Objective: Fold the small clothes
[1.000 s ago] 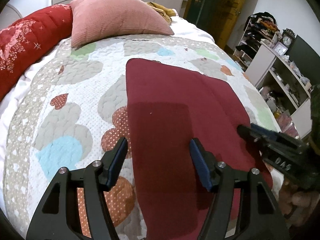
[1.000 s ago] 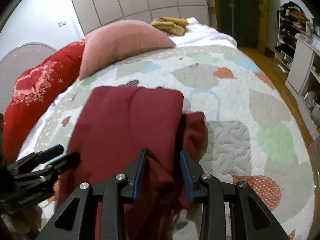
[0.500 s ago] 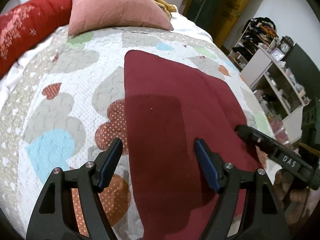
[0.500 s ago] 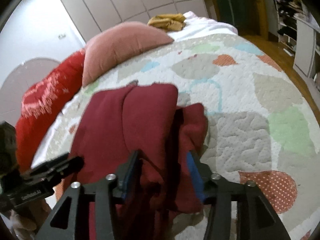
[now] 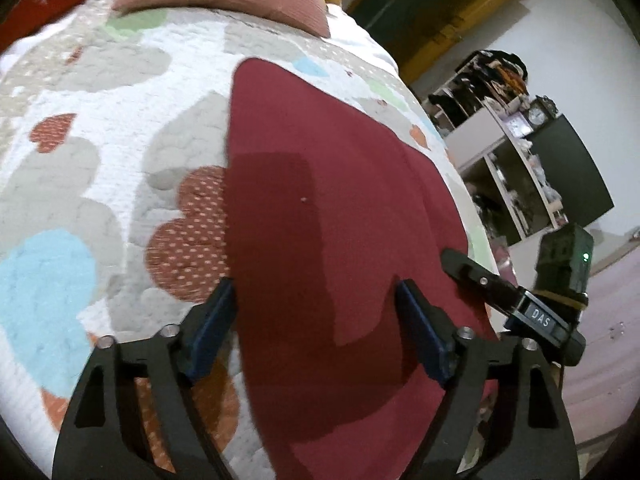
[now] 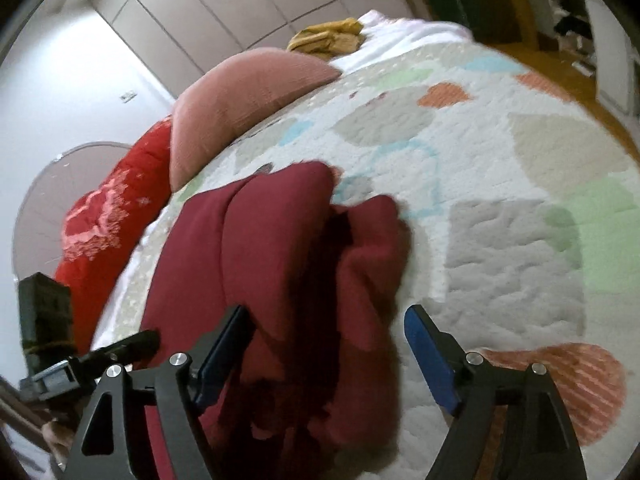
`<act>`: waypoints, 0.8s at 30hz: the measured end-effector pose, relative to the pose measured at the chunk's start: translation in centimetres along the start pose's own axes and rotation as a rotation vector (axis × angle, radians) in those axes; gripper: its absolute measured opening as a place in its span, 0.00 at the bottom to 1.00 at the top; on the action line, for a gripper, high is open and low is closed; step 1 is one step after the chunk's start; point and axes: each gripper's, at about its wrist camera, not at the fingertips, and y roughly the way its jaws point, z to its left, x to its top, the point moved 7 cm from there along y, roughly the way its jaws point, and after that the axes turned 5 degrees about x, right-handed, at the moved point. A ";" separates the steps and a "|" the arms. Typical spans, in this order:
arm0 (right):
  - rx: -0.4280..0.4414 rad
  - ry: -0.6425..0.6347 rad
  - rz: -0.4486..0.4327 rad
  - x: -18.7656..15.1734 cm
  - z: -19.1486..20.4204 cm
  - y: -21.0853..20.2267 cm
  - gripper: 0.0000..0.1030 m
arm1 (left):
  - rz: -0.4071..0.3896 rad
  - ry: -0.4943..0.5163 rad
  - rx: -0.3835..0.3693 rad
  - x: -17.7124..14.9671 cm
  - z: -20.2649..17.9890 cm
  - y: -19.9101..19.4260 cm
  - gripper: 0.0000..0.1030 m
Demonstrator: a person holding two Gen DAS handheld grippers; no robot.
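Note:
A dark red garment (image 5: 332,216) lies on the quilted bedspread (image 5: 100,168), folded lengthwise and flat in the left wrist view. In the right wrist view its right side (image 6: 288,264) is bunched and doubled over. My left gripper (image 5: 316,320) is open above the garment's near end, holding nothing. My right gripper (image 6: 328,340) is open wide over the bunched near edge, with the cloth lying loose between the jaws. Each gripper shows at the edge of the other's view.
A pink pillow (image 6: 248,96) and a red cushion (image 6: 116,216) lie at the head of the bed. A yellow garment (image 6: 328,36) lies behind the pillow. Shelves with clutter (image 5: 516,148) stand beyond the bed's right edge.
My right gripper has opened and let go of the red garment's edge. My left gripper has opened wider. Both views have tilted and drawn back slightly.

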 end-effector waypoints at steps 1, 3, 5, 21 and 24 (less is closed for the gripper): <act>0.009 0.000 0.005 0.0 0.0 0.4 0.78 | 0.010 -0.006 -0.007 0.0 0.0 0.4 0.87; 0.019 0.002 -0.003 0.1 -0.1 0.9 0.82 | 0.014 -0.013 -0.015 0.2 0.0 0.9 0.89; 0.039 0.006 -0.005 0.3 0.0 1.2 0.82 | 0.012 -0.002 -0.014 0.4 -0.3 1.3 0.93; 0.081 -0.106 -0.026 -0.4 6.8 -1.6 0.33 | -0.061 0.053 0.013 -0.7 -0.4 -5.0 0.58; 0.109 -0.110 -0.012 -1.7 9.2 -2.4 0.33 | -0.058 0.045 0.022 -1.7 0.9 -7.8 0.58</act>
